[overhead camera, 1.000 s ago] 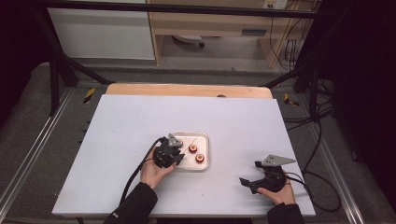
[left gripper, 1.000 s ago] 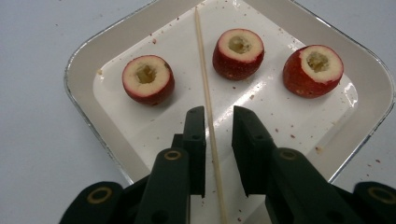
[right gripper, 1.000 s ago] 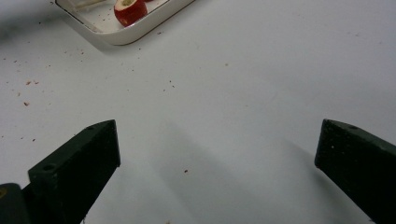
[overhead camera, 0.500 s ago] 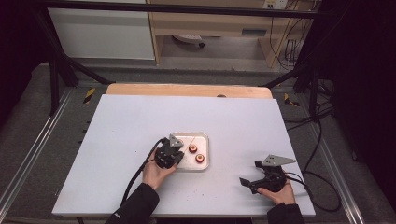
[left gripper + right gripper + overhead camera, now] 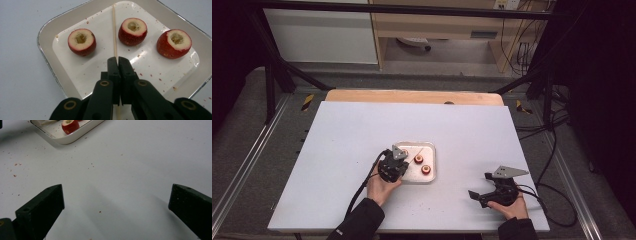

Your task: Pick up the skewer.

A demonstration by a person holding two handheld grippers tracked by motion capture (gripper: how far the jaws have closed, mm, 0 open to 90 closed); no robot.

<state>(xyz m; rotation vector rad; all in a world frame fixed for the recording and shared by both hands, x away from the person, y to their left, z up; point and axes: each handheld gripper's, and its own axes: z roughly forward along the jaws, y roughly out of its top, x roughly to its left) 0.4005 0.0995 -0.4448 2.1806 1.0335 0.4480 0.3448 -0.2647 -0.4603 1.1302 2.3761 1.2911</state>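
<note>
My left gripper (image 5: 117,60) has just been closing, and its jaws are now pressed together on the thin wooden skewer (image 5: 114,30), which lies across the white tray (image 5: 47,32) between the cored red fruit pieces (image 5: 82,42). Both my hands sit where they were a second ago. My right gripper (image 5: 482,196) rests on the table (image 5: 337,130) well apart from the tray, jaws spread wide with nothing between them.
</note>
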